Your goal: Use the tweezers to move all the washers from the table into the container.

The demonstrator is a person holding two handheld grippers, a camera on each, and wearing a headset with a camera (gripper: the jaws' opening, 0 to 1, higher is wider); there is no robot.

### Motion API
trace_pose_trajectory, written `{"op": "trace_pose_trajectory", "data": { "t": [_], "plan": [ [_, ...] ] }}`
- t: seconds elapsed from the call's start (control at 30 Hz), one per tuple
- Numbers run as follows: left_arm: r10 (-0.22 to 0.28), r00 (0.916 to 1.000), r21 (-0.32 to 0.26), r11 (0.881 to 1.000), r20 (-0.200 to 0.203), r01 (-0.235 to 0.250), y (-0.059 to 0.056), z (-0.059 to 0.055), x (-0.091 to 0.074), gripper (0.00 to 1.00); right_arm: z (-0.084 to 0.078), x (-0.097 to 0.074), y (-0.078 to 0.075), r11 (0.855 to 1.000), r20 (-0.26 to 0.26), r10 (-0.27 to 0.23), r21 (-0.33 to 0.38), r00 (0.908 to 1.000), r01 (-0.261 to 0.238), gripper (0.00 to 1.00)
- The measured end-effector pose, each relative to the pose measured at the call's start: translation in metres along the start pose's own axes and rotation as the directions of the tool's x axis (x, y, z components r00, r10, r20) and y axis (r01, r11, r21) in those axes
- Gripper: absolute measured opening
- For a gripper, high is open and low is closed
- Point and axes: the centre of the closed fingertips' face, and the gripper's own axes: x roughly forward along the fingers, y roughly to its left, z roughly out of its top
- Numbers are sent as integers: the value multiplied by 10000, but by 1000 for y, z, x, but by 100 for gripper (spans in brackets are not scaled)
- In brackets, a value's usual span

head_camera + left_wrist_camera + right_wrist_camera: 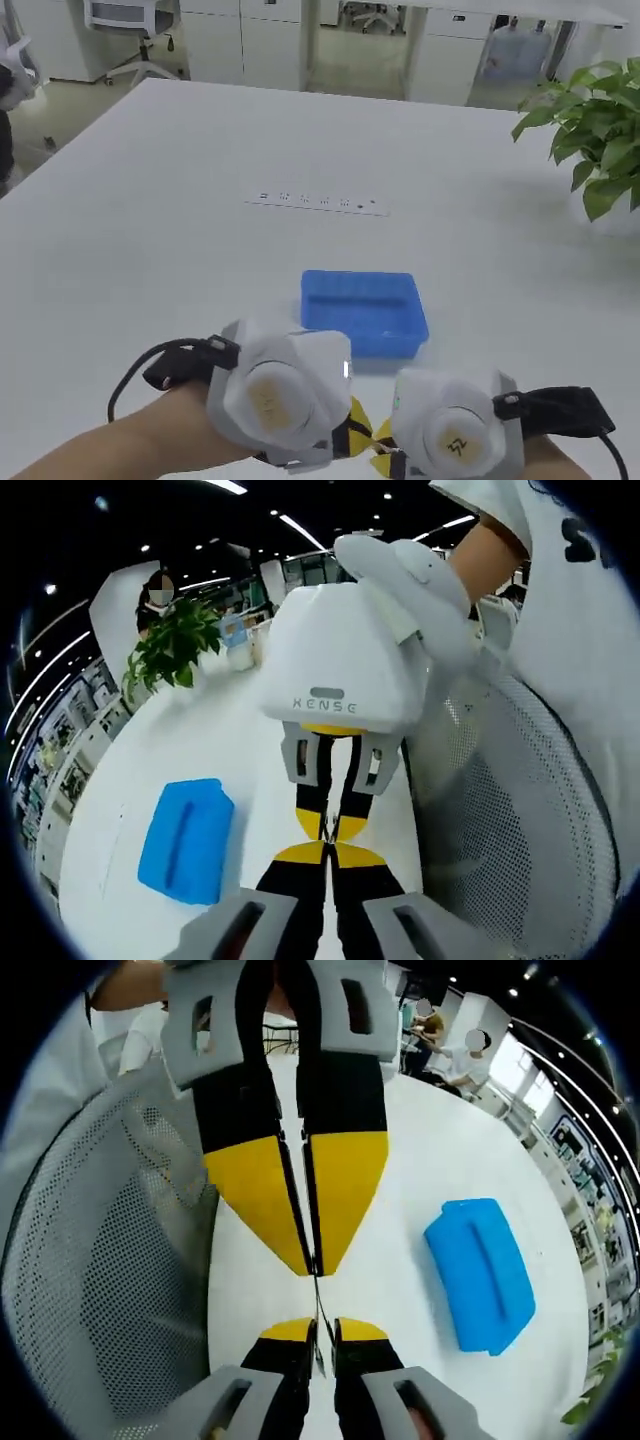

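Note:
The blue container point(365, 310) stands on the white table point(150, 230), just beyond both grippers; it also lies at lower left point(185, 840) and at right point(482, 1272) in the two gripper views. My left gripper point(358, 428) and right gripper point(383, 455) point at each other at the table's near edge, yellow tips touching. The left gripper point(330, 852) is shut, and so is the right gripper point(330, 828) facing it. In the right gripper view, the right gripper point(322, 1328) meets the left gripper point(312, 1260); a thin grey sliver shows between the jaws, too fine to identify.
A socket strip point(315, 202) is set into the table behind the container. A green plant point(600, 130) stands at the right edge. A mesh office chair point(120, 1260) sits right behind the grippers, by the person's white shirt point(590, 630).

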Motion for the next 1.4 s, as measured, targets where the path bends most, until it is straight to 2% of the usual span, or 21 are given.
{"op": "trace_pose_trajectory", "data": {
  "t": [0.07,0.13,0.23,0.37,0.4,0.5,0.6,0.67,0.73,0.77,0.8,0.93,0.97,1.0,1.07,1.1,1.23,1.3,1.33,1.37,1.4],
  "plan": [
    [-20,9998,338,9994,-206,27,-2,-9,7,0,-4,7,2,9999,23,-105,62,9999,105,4],
    [47,9965,644,9979,-840,7,-3,-26,14,0,-9,12,1,9990,-183,-450,-52,9988,449,4],
    [-197,9972,73,9998,-728,203,-7,-35,21,0,-15,19,4,9982,-417,-580,-142,9974,574,4],
    [-236,9960,-59,9997,-858,231,-6,-43,26,0,-18,22,7,9961,-554,-827,-347,9950,809,5],
    [-233,9956,-15,9997,-907,232,-6,-44,26,0,-20,22,11,9971,-626,-710,219,9955,725,8],
    [-286,9936,100,9995,-1089,298,-2,-52,30,0,-22,20,15,9936,-494,-614,914,9969,658,23],
    [-208,9931,-77,9998,-1151,201,4,-59,33,0,-22,10,16,9686,-34,-797,2360,9968,782,26],
    [-178,9907,-142,9998,-1348,160,9,-66,36,0,-25,-1,12,9353,209,-1152,3391,9931,1013,28],
    [-136,9889,-306,9995,-1477,92,12,-72,39,0,-26,-14,7,8828,642,-1581,4562,9853,1119,31],
    [-100,9881,-394,9992,-1532,40,14,-75,40,0,-28,-21,3,8441,835,-1763,5255,9808,1070,32],
    [63,9877,-410,9991,-1562,-129,17,-78,41,0,-30,-26,0,8168,956,-1967,5664,9758,1092,34],
    [289,9839,-857,9953,-1765,-446,22,-84,38,0,-44,-43,-17,7247,965,-2796,6738,9552,1441,40],
    [436,9826,-924,9938,-1806,-611,23,-86,37,0,-46,-47,-21,7061,987,-3010,6916,9485,1521,41],
    [418,9823,-1072,9923,-1828,-622,23,-88,38,0,-47,-54,-27,6756,1110,-3308,7212,9372,1531,43],
    [481,9766,-1998,9756,-2097,-909,22,-95,39,0,-47,-63,-36,6279,1328,-3618,7664,9227,1358,44],
    [602,9780,-2078,9728,-1995,-1023,24,-95,39,0,-45,-66,-40,6185,1373,-3741,7739,9172,1364,46],
    [814,9793,-2576,9577,-1852,-1284,25,-98,38,0,-34,-78,-55,6232,1453,-4102,7655,9003,1604,47],
    [991,9778,-2878,9458,-1847,-1502,25,-99,34,6,-24,-83,-61,6256,1646,-4229,7645,8911,1557,48],
    [1107,9774,-3237,9316,-1799,-1651,26,-99,32,10,-20,-85,-64,6241,1727,-4293,7662,8865,1529,49],
    [1312,9764,-3553,9162,-1717,-1856,28,-97,29,13,-13,-89,-67,6226,1883,-4452,7677,8754,1515,50],
    [1629,9752,-4031,8906,-1500,-2107,32,-93,23,16,-9,-91,-69,6210,1945,-4544,7688,8693,1527,52]
  ]
}}
